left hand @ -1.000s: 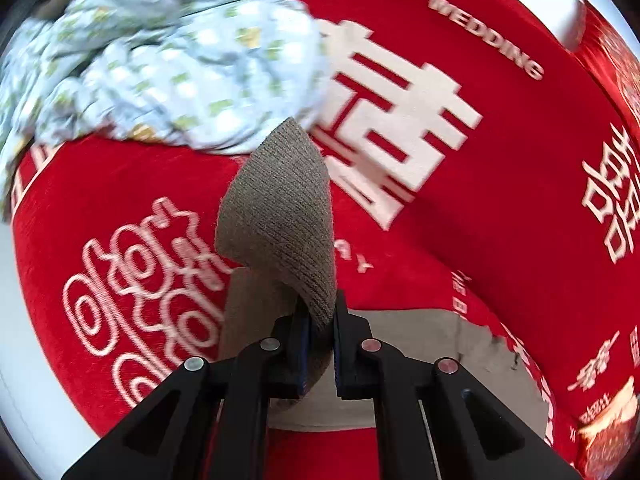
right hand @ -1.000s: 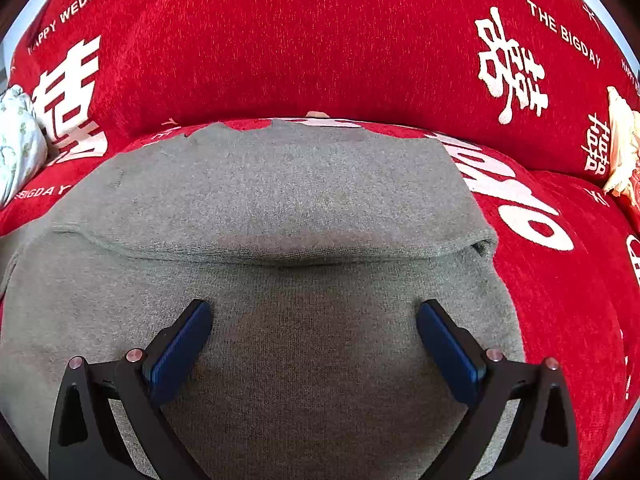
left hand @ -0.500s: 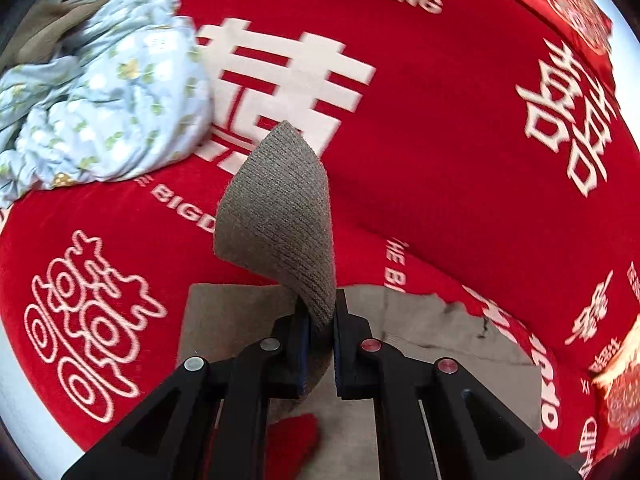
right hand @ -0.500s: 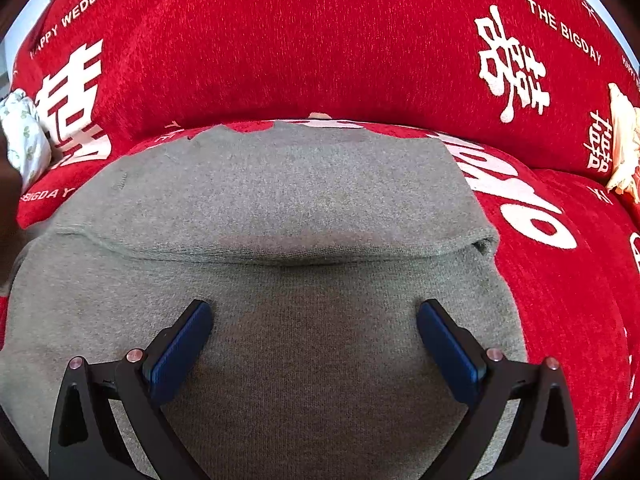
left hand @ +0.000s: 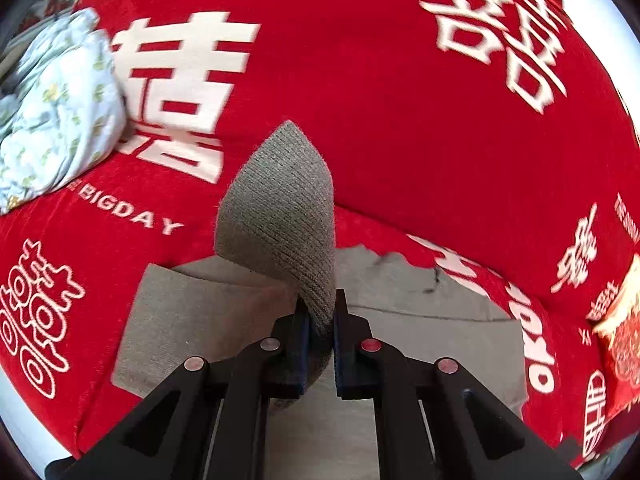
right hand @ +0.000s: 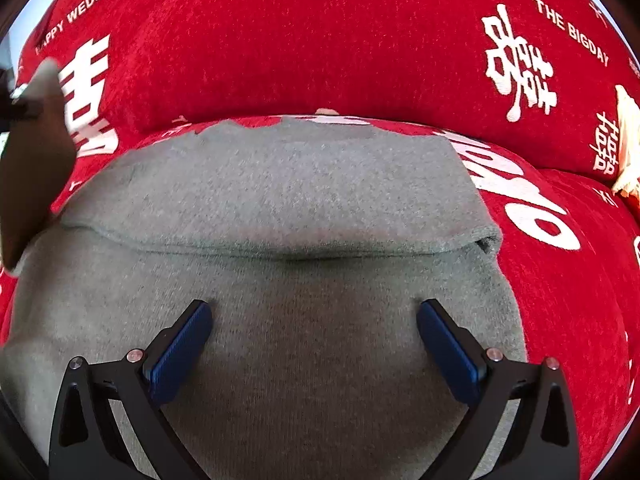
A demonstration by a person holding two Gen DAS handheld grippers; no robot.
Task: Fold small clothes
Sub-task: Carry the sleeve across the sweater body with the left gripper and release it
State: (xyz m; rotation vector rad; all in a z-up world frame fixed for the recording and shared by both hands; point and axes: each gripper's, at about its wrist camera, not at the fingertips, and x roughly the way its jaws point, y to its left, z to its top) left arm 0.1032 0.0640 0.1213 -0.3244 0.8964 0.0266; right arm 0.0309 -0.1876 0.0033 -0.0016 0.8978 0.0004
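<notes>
My left claw (left hand: 320, 332) is clamped on a corner of the grey knit garment (left hand: 280, 216); the ribbed flap stands up from btwn the two pads and curls over to a point above them. The rest of that garment lies flat below and beyond the claw, spread on the red sofa cover (left hand: 400, 100) w/ white characters and "BIGDAY" lettering. To the left, on the same red cover, sits a crumpled pale-blue floral cloth (left hand: 56, 108), well apart from the grey piece.

My right claw (right hand: 314, 332) hangs wide apart over the grey knit garment (right hand: 280, 184), nothing btwn the blue pads (right hand: 180, 344); both fingertips look like they're touching or nearly touching the fabric, can't tell which from this angle. Ahead of the pads a folded layer of the garment runs across, its fold edge nearest me and a small opening showing at the right end. The garment's far edge reaches the seam where the seat meets the red sofa cover (right hand: 320, 40) on the backrest. At the far left of the right-wrist view the lifted grey flap shows as a dark blurred shape, w/ a bit of the left claw (right hand: 20, 100) beside it. A cream-coloured object (right hand: 626, 144) sits at the right edge, too cut off to ID.
</notes>
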